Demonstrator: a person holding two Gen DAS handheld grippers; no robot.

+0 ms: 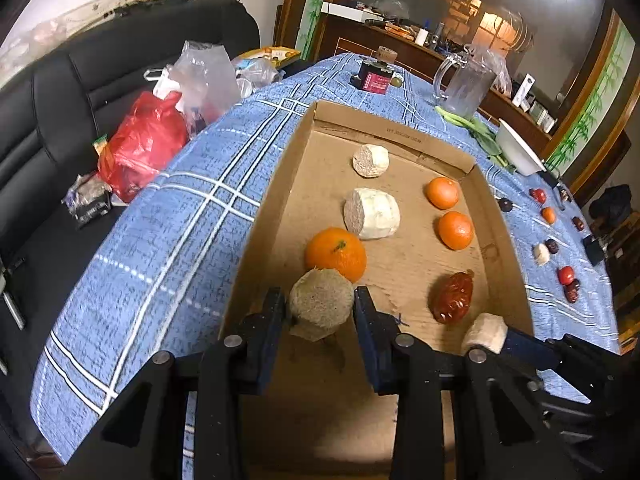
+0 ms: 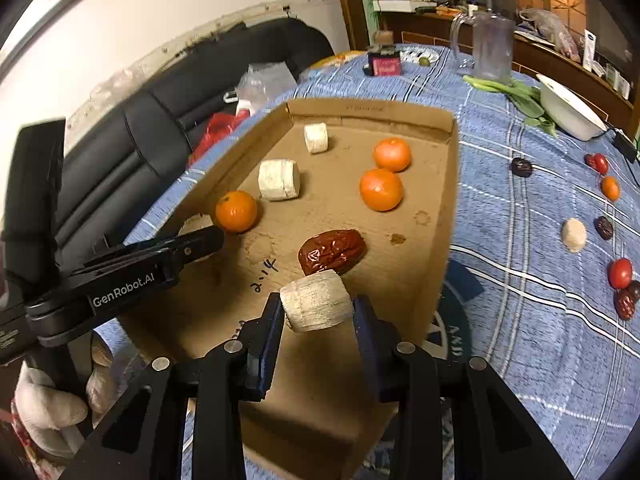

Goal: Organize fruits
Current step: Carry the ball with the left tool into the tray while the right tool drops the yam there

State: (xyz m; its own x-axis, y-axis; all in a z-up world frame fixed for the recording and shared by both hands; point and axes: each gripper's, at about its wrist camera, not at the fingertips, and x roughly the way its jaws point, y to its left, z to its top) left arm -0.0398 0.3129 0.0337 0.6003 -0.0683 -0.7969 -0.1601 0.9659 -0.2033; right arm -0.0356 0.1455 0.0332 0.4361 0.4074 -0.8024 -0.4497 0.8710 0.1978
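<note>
The left gripper [image 1: 320, 304] is clamping a pale, fibrous cut cylinder chunk [image 1: 321, 303] over the shallow brown cardboard tray [image 1: 384, 128], beside a round orange tangerine [image 1: 336, 253]. The right gripper [image 2: 318, 312] is gripping another whitish cylinder piece [image 2: 316, 305] above the tray near a wrinkled red date [image 2: 332, 251].

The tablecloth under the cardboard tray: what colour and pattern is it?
The tablecloth is blue with a white-and-dark plaid grid, clearest in the left wrist view.
</note>
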